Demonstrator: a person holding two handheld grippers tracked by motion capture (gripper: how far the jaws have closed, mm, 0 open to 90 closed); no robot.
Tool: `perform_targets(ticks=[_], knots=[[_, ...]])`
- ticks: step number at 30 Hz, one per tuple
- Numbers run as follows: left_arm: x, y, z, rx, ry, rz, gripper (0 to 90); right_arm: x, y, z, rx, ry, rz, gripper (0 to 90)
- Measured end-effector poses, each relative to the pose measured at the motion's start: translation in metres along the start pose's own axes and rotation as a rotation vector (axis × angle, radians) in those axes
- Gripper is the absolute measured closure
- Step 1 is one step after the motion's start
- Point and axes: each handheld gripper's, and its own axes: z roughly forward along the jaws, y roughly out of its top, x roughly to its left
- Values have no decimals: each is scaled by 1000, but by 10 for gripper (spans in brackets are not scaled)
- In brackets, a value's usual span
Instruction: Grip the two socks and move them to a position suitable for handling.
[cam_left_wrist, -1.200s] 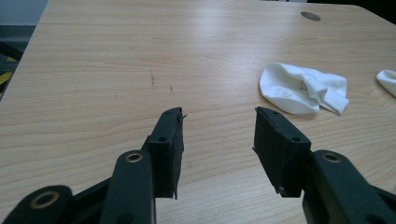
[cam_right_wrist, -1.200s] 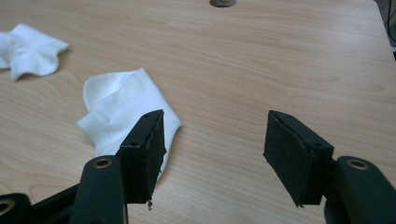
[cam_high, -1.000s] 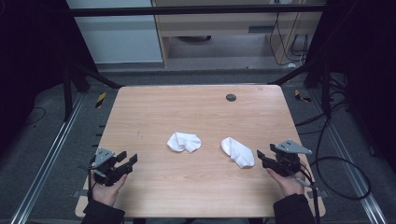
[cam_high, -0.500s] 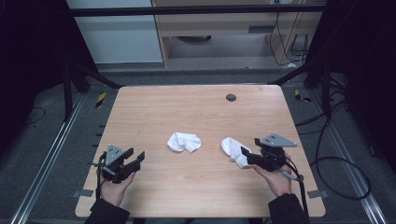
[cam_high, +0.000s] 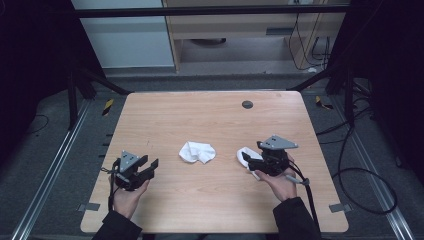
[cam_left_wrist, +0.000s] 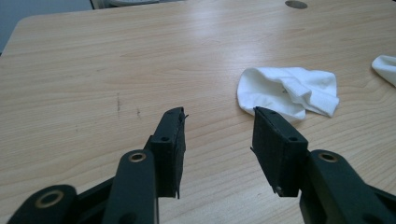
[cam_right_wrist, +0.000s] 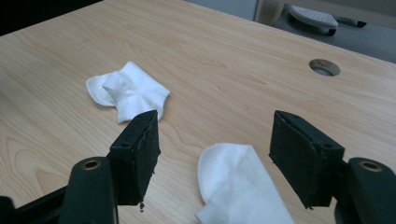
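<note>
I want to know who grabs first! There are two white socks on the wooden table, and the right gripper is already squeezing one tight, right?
Not quite. The right gripper is open: in the right gripper view its jaws stand wide on either side of the near sock without pressing it. Two white socks do lie on the wooden table; the other sock sits mid-table.

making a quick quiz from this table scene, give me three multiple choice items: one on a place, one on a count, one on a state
1. Where does the right sock lie?
A. between the right gripper jaws
B. by the table hole
C. on the floor

2. How many white socks lie on the table?
A. one
B. two
C. four

3. How do the left gripper jaws stand?
A. shut on the middle sock
B. apart, nothing between them
C. shut empty

Answers: 1 A, the sock lies between the parted jaws, untouched. 2 B, the high view shows two. 3 B, bare wood shows between them.
</note>
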Motion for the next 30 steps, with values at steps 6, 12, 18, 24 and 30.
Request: perform_targets(ticks=[6,12,18,24,30], knots=[[-6,4,8,2,-10,14,579,8,6,15,7,13,-17,368],[-11,8,16,4,-15,16,606,20,13,31,11,28,-47,418],[-16,10,25,11,-20,28,619,33,18,48,17,60,-67,474],[-20,13,34,18,-24,21,629,45,20,67,38,86,-66,501],[-25,13,43,37,-22,30,631,54,20,86,51,105,-69,532]])
